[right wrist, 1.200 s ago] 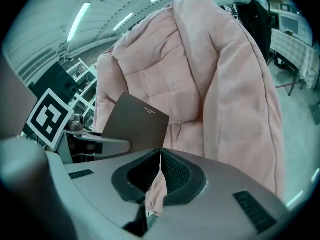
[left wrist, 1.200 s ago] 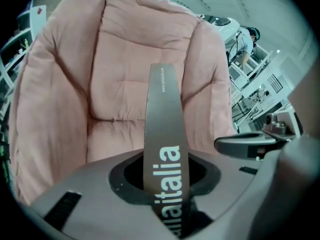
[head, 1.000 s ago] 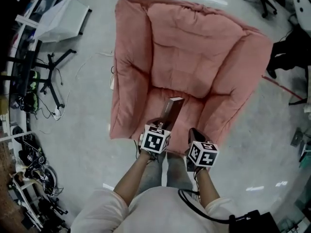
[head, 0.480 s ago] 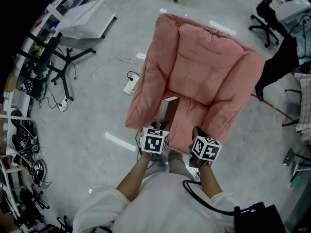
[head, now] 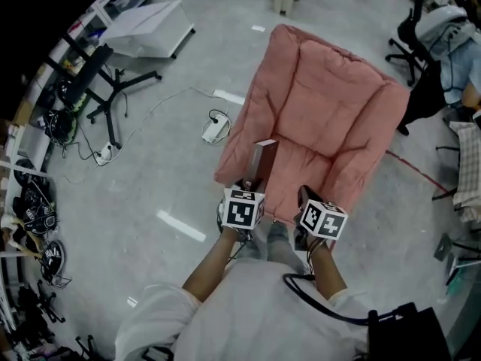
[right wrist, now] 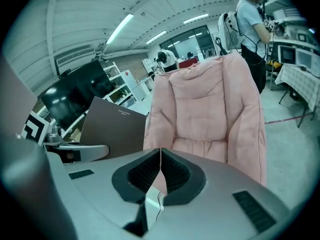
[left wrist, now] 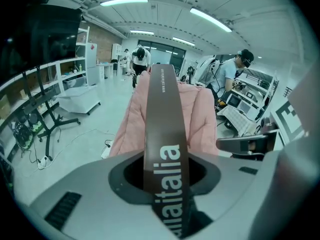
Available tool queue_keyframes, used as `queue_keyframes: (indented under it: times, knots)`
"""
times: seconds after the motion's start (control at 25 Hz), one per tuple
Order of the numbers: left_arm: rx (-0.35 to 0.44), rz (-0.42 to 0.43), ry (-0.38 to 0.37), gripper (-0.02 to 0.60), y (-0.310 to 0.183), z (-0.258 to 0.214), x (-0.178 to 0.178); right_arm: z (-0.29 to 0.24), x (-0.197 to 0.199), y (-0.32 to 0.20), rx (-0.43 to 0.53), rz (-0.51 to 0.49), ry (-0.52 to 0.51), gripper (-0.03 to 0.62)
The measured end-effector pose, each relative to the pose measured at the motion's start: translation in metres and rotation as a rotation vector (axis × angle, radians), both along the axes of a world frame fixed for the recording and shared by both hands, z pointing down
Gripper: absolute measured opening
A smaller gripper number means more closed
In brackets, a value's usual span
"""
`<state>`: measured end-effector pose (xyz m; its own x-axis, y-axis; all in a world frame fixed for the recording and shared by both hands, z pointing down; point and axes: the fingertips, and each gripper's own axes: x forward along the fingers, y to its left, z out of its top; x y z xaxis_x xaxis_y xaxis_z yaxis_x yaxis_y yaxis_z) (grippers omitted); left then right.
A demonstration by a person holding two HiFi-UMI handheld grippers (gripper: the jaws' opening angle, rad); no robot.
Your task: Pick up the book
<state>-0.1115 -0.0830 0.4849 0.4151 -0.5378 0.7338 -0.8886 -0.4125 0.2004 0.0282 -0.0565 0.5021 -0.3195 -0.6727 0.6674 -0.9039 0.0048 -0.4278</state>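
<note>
Head view has both forearms reaching forward from the person's body, side by side and slightly apart, each hand carrying one tool angled forward and down over the grey floor (head: 150, 194). Two tools are in sight, one book and one pink armchair (head: 331, 111).

Left tool (head: 249, 189) is clenched on the book (head: 263, 160). In the left gripper view the brown spine (left wrist: 162, 129), printed with pale lettering, runs up from between the pads of the left tool (left wrist: 162, 176) and away from the camera, with the armchair behind it. From above, the book stands on edge, jutting out ahead of this tool over the front left corner of the armchair, clear of the cushion.

Right tool (head: 304, 200) hangs just beside it, in front of the seat. In the right gripper view the right tool (right wrist: 160, 174) has its jaws pressed together with nothing between them, and the book's flat cover (right wrist: 112, 129) shows off to the left, apart from it.
</note>
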Motion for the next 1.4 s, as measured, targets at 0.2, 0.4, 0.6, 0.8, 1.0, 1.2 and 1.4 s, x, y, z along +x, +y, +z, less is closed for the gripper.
queue_keyframes:
  times: [0.2, 0.4, 0.6, 0.8, 1.0, 1.2, 1.4]
  knots:
    - [0.043, -0.003, -0.002, 0.144, 0.016, -0.014, -0.022, -0.024, -0.019, 0.016, 0.046, -0.013, 0.041, 0.031]
    - [0.066, -0.013, 0.017, 0.144, 0.031, -0.029, -0.037, -0.036, -0.036, 0.03, 0.074, -0.038, 0.076, 0.031]
    - [0.09, -0.024, 0.035, 0.144, 0.041, -0.035, -0.04, -0.038, -0.046, 0.043, 0.077, -0.067, 0.1, 0.031]
    - [0.104, -0.025, 0.02, 0.144, 0.048, -0.047, -0.038, -0.052, -0.048, 0.047, 0.106, -0.093, 0.127, 0.031]
    - [0.141, -0.015, -0.004, 0.144, 0.054, -0.055, -0.018, -0.057, -0.035, 0.052, 0.123, -0.104, 0.114, 0.031]
    - [0.102, -0.032, -0.005, 0.144, 0.069, -0.059, 0.005, -0.059, -0.015, 0.059, 0.124, -0.11, 0.094, 0.031]
    - [0.115, -0.026, -0.032, 0.144, 0.076, -0.06, 0.016, -0.055, -0.002, 0.066, 0.121, -0.1, 0.076, 0.031]
